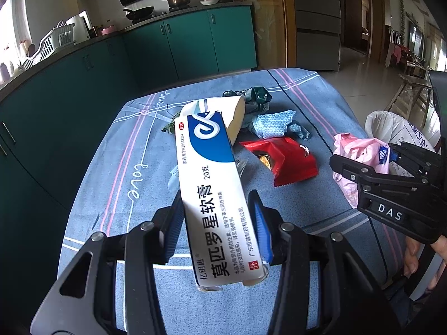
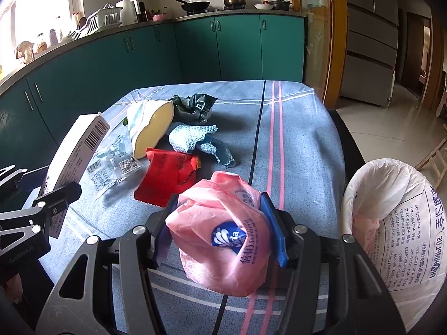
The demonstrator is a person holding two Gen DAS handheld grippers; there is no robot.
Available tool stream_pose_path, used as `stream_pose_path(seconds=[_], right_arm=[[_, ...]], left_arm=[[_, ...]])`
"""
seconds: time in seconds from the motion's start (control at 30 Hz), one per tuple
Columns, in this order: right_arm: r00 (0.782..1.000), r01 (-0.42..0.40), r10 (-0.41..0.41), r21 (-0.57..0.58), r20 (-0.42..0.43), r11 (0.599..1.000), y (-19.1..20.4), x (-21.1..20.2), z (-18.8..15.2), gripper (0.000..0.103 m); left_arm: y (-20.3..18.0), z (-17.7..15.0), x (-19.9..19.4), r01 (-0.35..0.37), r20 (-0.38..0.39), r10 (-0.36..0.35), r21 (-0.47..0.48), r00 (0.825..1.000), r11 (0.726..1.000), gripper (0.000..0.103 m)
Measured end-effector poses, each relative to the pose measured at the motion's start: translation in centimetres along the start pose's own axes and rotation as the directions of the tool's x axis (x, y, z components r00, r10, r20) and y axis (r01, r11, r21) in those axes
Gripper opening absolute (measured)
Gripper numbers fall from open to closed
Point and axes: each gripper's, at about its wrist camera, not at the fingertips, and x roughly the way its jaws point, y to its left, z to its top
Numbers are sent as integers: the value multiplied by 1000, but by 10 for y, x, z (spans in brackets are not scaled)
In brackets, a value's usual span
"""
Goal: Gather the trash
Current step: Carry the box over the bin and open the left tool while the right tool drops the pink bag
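One blue cloth-covered table (image 2: 301, 128) | teal kitchen cabs (image 2: 237, 47) behind | tiled floor (image 2: 391, 122)

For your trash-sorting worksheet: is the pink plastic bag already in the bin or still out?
Out. The pink plastic bag sits crumpled between the right hand-held gripper pads above the tablecloth, beside the bin.

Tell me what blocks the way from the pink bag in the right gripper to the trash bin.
Nothing visible does. The right gripper is shut on the pink bag, and the white-lined trash bin stands open just past the table edge on that side, with clear space between them.
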Motion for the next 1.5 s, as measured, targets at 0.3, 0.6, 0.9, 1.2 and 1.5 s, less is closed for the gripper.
stream_pose_path(seconds=[0.3,0.6,0.9,1.2,1.5], right_arm=[[986,59,-72,88,148,994,-35,-41,12,57],[937,169,-254,324,240,931,-133,-105,2,57],[892,266,-398,465,212,844,-188,-141,-28,57],[841,376,-504,457,197,806,-194,-148,-36,57],[827,398,-533,484,179,780,-201,-151,-43,57]], left_arm=[[1,3,-2,8,9,-8,-17,1000,1000,47],[-42,28,-7,102,48,-105,57,993,993,47],[-161,54,15,290,-10,-296,241,955,926,47],[-266,56,32,388,-75,-388,355,919,851,47],[-285,50,39,411,-82,-411,369,908,834,79]])
